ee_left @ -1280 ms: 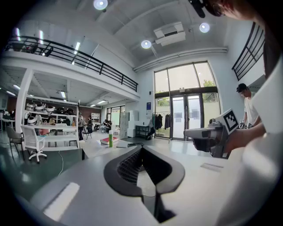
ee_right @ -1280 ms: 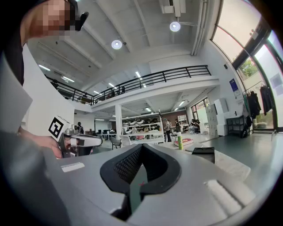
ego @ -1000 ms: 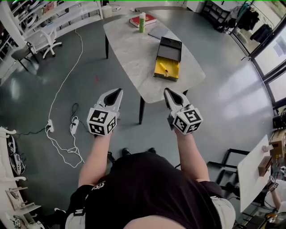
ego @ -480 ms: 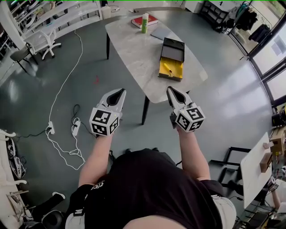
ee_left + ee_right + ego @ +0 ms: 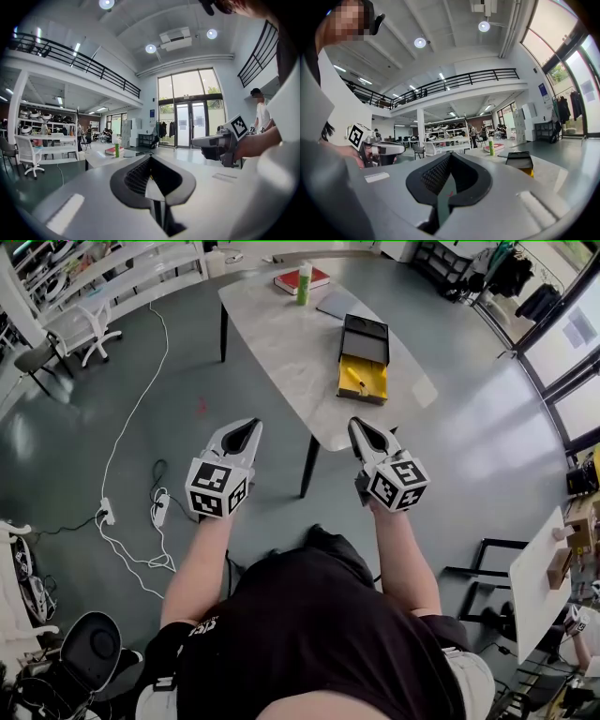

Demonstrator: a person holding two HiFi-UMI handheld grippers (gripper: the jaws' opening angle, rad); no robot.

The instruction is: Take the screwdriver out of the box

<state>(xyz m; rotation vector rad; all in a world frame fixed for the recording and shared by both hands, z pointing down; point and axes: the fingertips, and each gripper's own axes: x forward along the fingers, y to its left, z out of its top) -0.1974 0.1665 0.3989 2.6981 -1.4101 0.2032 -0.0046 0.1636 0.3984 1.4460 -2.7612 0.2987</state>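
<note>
Screwdriver (image 5: 356, 376) first: it is small in the head view, but I read it as the yellow-handled shape lying in the yellow tray (image 5: 372, 390) of the box (image 5: 365, 341), whose black lid stands open behind the tray. It has not been taken out, and nothing is touching it. The box sits toward the near right edge of the pale surface (image 5: 281, 343), well apart from the green bottle (image 5: 304, 284) and the red book (image 5: 298, 277) at the far end. From my right gripper view I see only the dark lid and a sliver of yellow below it, not the tool itself.

My left gripper (image 5: 246, 425) and my right gripper (image 5: 357, 424) are both held out in front of me over the floor (image 5: 141, 409), short of the surface's near edge and pointing roughly level toward it. Each one has its jaws clenched together with nothing between them, as both gripper views plainly show.

So I judge the task to be at its very start. The lid being up is the only thing in my favour. What is left is everything that matters: reach the box, spread the jaws of one gripper, probably the right since the box lies on that side, close on the handle, and lift the tool clear of the tray.
</note>
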